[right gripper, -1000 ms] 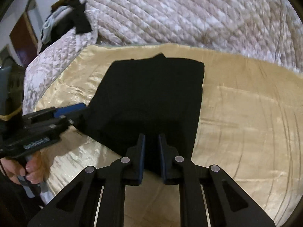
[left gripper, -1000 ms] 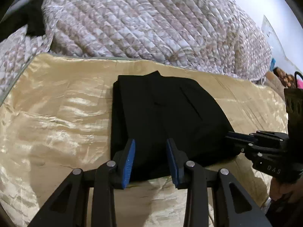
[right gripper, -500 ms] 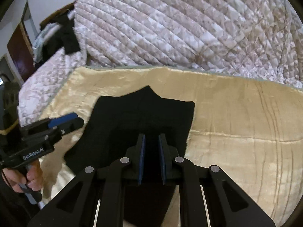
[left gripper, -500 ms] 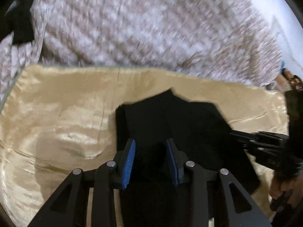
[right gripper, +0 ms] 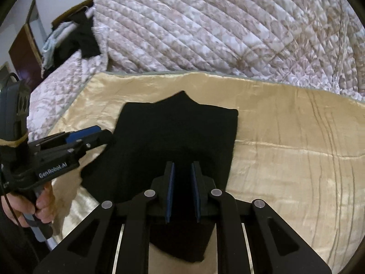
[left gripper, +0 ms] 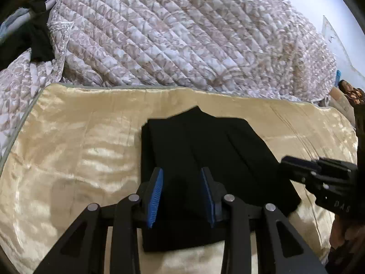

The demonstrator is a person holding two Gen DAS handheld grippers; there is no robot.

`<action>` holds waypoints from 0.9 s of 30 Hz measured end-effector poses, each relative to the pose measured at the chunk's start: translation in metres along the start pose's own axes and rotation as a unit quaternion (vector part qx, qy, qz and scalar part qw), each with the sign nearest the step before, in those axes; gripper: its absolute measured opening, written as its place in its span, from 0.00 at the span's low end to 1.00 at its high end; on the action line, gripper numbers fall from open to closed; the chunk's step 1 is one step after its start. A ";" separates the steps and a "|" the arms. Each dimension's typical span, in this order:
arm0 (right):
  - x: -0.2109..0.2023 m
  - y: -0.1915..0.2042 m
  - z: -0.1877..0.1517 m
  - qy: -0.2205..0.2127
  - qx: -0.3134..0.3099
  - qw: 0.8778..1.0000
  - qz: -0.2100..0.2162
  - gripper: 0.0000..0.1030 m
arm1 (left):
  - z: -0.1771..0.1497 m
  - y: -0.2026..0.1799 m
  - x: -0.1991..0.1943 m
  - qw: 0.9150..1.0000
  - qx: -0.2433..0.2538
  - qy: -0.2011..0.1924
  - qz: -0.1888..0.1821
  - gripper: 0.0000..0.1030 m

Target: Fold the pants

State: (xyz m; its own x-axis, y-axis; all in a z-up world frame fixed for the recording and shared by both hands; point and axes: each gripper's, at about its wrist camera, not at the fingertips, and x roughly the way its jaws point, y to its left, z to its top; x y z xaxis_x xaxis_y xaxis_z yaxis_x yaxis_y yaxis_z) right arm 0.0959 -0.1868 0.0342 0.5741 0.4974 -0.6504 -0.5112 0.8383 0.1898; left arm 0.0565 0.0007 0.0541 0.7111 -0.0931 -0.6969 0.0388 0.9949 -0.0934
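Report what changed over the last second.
Both grippers shifted further over the near edge of the black pants. The right gripper has just been opening its jaws, nothing pinched between them. The left gripper stays open; pants stay folded on the gold sheet.

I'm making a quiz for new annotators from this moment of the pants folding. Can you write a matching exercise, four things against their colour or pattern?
Things:
1. pants
2. sheet
3. quilt
4. left gripper pads

Looks:
A. quilted, pale floral pattern
B. blue
C. black
D. shiny gold

Pairs: 1-C, 2-D, 3-A, 4-B
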 end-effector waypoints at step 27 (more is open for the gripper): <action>-0.037 0.026 -0.068 -0.009 -0.007 1.000 -0.027 0.42 | -0.056 -0.004 -0.028 0.999 -0.006 0.017 0.037 0.36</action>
State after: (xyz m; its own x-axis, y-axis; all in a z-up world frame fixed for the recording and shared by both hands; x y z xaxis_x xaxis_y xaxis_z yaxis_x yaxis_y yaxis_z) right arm 0.0176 -0.1981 0.0128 0.6128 0.4549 -0.6462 -0.4875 0.8612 0.1440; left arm -0.0023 -0.0027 0.0342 0.6881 -0.0208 -0.7253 -0.0218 0.9985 -0.0493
